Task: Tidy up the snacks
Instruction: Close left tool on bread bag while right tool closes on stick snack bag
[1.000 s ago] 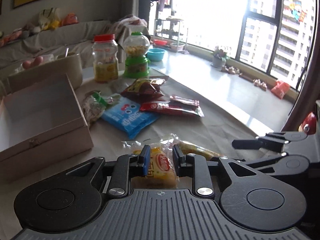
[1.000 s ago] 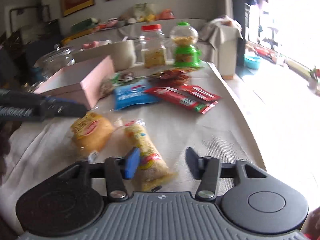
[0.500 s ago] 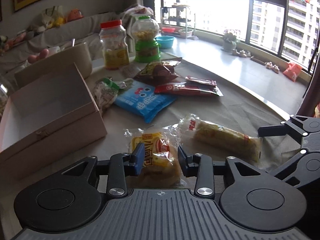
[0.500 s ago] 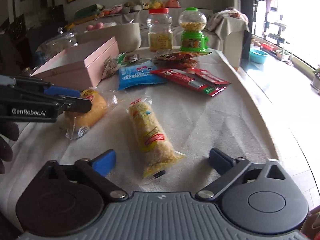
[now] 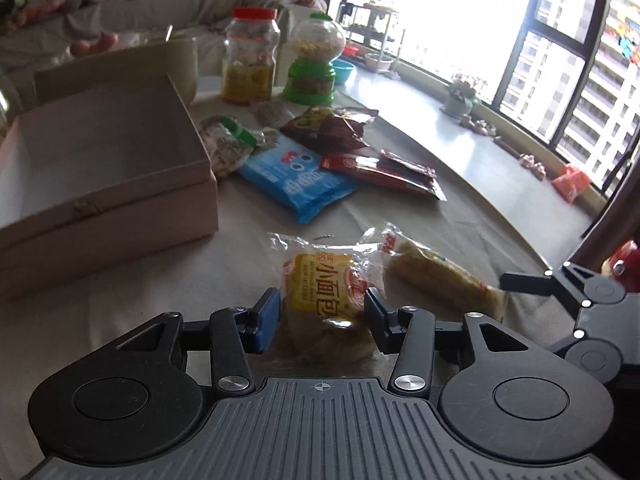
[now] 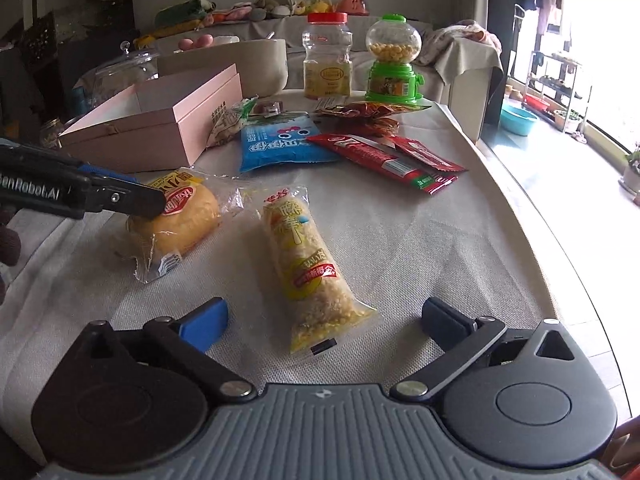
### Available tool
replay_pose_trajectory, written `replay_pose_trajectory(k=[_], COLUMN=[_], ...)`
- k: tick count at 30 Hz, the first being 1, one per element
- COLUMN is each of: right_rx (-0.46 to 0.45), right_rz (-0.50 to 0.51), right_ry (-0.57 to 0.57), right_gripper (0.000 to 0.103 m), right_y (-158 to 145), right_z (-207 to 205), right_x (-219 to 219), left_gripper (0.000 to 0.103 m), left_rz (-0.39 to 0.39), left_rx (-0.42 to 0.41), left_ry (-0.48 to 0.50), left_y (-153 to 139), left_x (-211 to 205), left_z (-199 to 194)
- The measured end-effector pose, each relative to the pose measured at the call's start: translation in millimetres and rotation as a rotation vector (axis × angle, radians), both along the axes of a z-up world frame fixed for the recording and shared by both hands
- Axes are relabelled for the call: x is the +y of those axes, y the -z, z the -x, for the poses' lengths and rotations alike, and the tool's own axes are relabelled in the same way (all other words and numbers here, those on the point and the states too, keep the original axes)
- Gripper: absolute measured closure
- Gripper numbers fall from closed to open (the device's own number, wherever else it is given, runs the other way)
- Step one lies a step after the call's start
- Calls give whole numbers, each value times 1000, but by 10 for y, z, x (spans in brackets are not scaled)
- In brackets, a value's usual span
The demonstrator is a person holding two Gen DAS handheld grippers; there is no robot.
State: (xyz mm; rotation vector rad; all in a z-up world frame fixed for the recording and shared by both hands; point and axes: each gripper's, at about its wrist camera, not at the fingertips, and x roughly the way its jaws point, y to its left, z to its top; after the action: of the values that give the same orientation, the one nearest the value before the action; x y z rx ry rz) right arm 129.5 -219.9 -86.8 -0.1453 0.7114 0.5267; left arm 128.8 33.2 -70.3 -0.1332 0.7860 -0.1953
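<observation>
Daylight pours in from the window (image 5: 560,60) on the right, blown out to white in both views, leaving the room's interior dim. The tablecloth (image 6: 420,248) is evenly lit with soft, faint shadows under the wrappers. A small glare spot sits on the bread packet (image 5: 324,292). Fisheye distortion bends the table's edge and the window frames. The sofa (image 5: 140,12) in the background is soft and blurred.

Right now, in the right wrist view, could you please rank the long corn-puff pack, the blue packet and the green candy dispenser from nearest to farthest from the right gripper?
1. Long corn-puff pack: just ahead of the open right gripper, between its fingers.
2. Blue packet: mid-table, slightly left.
3. Green candy dispenser: far end, right of the red-lidded jar.
</observation>
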Motion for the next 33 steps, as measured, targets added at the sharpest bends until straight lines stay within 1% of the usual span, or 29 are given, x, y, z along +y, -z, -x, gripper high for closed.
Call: replay_pose_trajectory(k=[2, 4, 10, 15, 19, 21, 24, 25, 26, 28, 29, 30, 31, 32, 33], right_rx=[-5, -7, -2, 26, 35, 20, 11, 13, 6, -15, -27, -35, -37, -31, -21], right_rz=[-5, -2, -1, 13, 25, 23, 22, 16, 1, -24, -28, -28, -23, -14, -3], right_ry=[-1, -2, -7, -22, -24, -30, -30, -27, -29, -36, -35, -34, -36, -40, -41], right_gripper=[0, 0, 0, 0, 0, 0, 1, 3, 7, 10, 14, 19, 22, 30, 40], right_y=[1, -1, -5, -26, -31, -17, -28, -50, -79, -136, -163, -183, -197, -202, -200], right_z=[16, 26, 22, -40, -51, -33, -1, 6, 18, 29, 24, 9, -17, -50, -87], right_x=[-10, -12, -16, 7, 28, 23, 15, 22, 28, 56, 86, 120, 164, 206, 246], left_gripper=[49, 45, 40, 38, 38, 41, 44, 44, 44, 44, 44, 44, 44, 44, 44], left_rz=[-5, -6, 18, 47, 66, 95, 126, 127, 127, 132, 137, 140, 141, 139, 134], left_rx=[-3, -10, -20, -19, -14, -5, 12, 8, 2, -5, -5, -2, 2, 8, 15], left_ry=[19, 27, 16, 4, -5, -11, -53, -55, -55, -52, -51, -51, -53, -57, -64], left_y=[31, 59, 145, 191, 199, 190, 153, 132, 104, 54, 34, 20, 11, 7, 4], left_x=[-45, -87, -142, -136, -136, -83, 13, 37, 64, 117, 146, 172, 198, 223, 249], left_z=[-63, -115, -188, -239, -234, -210, -53, 31, 136, 349, 461, 569, 678, 780, 873])
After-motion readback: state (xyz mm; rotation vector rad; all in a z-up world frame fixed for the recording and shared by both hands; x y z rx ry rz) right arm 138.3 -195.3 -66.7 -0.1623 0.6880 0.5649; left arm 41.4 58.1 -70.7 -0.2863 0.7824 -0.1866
